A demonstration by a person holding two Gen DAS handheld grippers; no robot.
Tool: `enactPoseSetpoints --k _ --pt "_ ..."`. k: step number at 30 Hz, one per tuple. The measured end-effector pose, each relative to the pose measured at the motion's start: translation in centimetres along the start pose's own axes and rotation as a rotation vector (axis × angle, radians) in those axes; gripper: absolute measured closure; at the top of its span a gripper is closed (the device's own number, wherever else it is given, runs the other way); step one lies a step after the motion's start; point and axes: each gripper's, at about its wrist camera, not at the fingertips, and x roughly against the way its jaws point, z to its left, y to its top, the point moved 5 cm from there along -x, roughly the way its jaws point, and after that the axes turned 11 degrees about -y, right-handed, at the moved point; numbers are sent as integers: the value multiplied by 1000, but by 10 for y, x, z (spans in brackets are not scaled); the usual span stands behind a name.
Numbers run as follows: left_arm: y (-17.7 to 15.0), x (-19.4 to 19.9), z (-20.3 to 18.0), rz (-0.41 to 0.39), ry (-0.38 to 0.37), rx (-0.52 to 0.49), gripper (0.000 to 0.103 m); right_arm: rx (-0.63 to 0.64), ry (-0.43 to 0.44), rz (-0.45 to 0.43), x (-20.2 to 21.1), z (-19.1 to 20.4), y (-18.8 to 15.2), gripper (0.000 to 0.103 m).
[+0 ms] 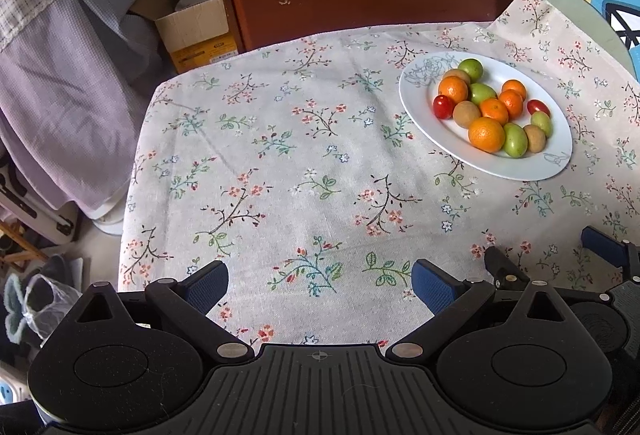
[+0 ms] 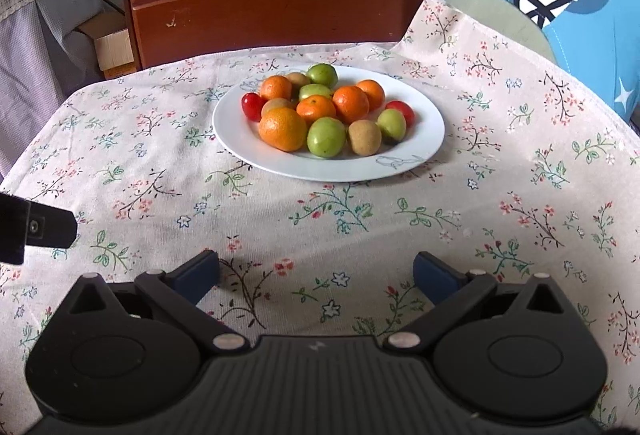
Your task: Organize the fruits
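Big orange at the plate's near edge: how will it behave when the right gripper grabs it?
The orange looks round, so probably rolls if nudged. It touches a green fruit, which may shift. Its dimpled skin likely gives decent grip. The right gripper stands open, seemingly wide enough.

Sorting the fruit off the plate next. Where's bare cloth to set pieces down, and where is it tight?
Bare tablecloth spreads left of the white plate, toward the wooden cabinet; another clear stretch lies between plate and right gripper. A narrower strip runs right of the plate. The plate itself is crowded with fruit.
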Motion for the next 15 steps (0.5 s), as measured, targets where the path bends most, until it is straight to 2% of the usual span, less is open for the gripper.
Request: enactPoseSetpoints --k 15 --pt "-8 -3 3 15 -2 0 4 -12 -9 -23 -3 3 1 1"
